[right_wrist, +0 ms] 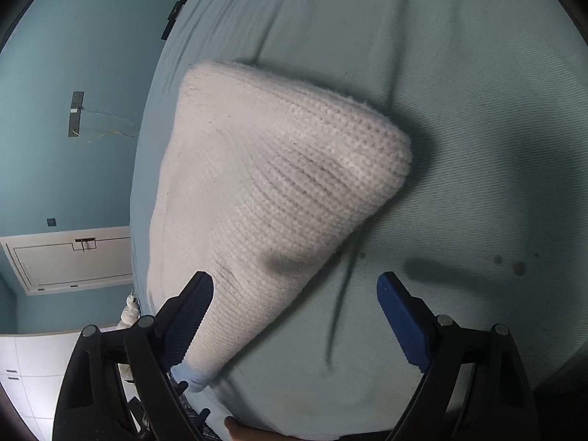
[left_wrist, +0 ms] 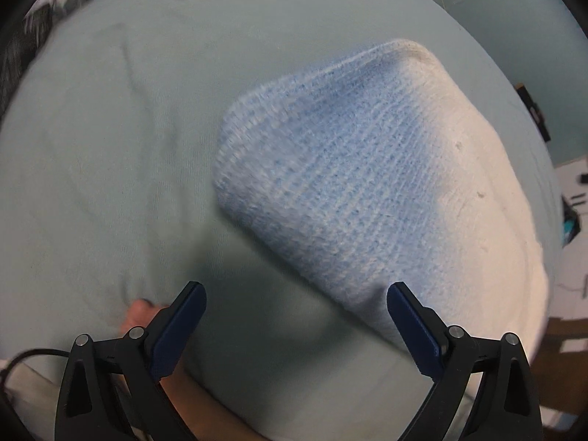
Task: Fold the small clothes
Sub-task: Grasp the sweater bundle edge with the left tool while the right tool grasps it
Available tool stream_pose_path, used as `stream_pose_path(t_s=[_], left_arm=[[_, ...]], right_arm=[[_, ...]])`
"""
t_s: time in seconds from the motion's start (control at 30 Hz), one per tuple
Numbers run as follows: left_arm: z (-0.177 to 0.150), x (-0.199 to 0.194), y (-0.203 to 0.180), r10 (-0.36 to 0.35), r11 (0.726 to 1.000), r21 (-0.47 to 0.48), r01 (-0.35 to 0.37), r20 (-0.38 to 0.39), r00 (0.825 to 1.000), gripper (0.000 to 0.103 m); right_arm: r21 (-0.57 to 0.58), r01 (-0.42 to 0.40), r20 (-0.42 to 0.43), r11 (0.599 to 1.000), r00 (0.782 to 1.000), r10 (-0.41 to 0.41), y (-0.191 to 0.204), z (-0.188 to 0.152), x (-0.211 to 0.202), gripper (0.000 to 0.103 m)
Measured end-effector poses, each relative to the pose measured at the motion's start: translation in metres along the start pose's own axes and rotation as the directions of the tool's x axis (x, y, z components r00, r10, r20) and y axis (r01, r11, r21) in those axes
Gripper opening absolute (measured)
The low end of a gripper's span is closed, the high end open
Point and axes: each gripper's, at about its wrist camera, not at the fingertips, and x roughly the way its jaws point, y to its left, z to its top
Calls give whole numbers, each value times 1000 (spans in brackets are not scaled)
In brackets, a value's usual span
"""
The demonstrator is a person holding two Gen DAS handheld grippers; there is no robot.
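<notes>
A knitted garment, light blue fading to white, lies folded on a pale green bed sheet. In the right wrist view its white part fills the middle. My left gripper is open and empty, its right finger at the garment's near edge. My right gripper is open and empty, its left finger over the garment's near end, with a blue edge showing beneath.
The bed sheet is wrinkled, with small dark spots at right. A teal wall and a white cabinet lie beyond the bed's left edge. A dark patterned cloth lies at top left.
</notes>
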Motion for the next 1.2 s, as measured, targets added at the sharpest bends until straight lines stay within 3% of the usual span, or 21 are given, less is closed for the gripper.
stream_pose_path(t_s=[0.07, 0.2, 0.3, 0.4, 0.53, 0.6, 0.63, 0.67, 0.7, 0.77, 0.93, 1.03, 1.13, 1.2], left_arm=[[2, 7, 0, -61, 998, -35, 60, -46, 997, 99], [7, 25, 2, -147, 982, -133, 134, -97, 984, 99], [13, 39, 5, -215, 955, -233, 181, -127, 968, 99], [16, 50, 3, -227, 941, -291, 174, -161, 960, 99], [30, 60, 2, -236, 927, -333, 173, -157, 959, 90], [39, 66, 6, -247, 915, -363, 178, -152, 957, 83], [42, 67, 8, -263, 904, -383, 191, -147, 953, 72], [44, 67, 9, -284, 895, -392, 211, -140, 949, 58], [46, 65, 8, -302, 890, -394, 227, -139, 943, 54], [47, 62, 6, -307, 891, -389, 236, -131, 943, 37], [52, 56, 11, -390, 841, -447, 305, -110, 914, 27], [56, 52, 9, -394, 838, -452, 306, -112, 912, 27], [56, 46, -1, -365, 866, -397, 303, -92, 926, 27], [54, 29, -8, -374, 878, -344, 333, -61, 925, 27]], right_arm=[[25, -12, -3, 1000, 1000, 12, 0, 6, 11, 86], [41, -22, -12, 999, 1000, 22, -1, 16, 22, 63], [39, -40, 15, 998, 999, 39, 3, 18, 20, 63], [62, -69, 31, 996, 997, 67, 3, 19, 21, 63], [117, -88, 42, 989, 996, 84, -5, 30, 23, 63], [128, -78, 45, 989, 996, 73, -5, 30, 25, 62], [133, -78, 53, 988, 996, 71, -1, 28, 28, 60], [128, -72, 67, 989, 996, 64, 0, 28, 27, 48], [116, -59, 78, 992, 996, 50, 1, 27, 23, 40], [108, -66, 96, 992, 994, 56, 1, 24, 17, 31], [127, -135, 221, 983, 970, 105, -6, 14, -11, 21], [103, -101, 229, 990, 970, 75, -3, 13, -8, 20], [96, -102, 235, 990, 969, 77, -4, 10, -7, 20], [50, -101, 252, 994, 964, 86, 5, 6, -12, 19]])
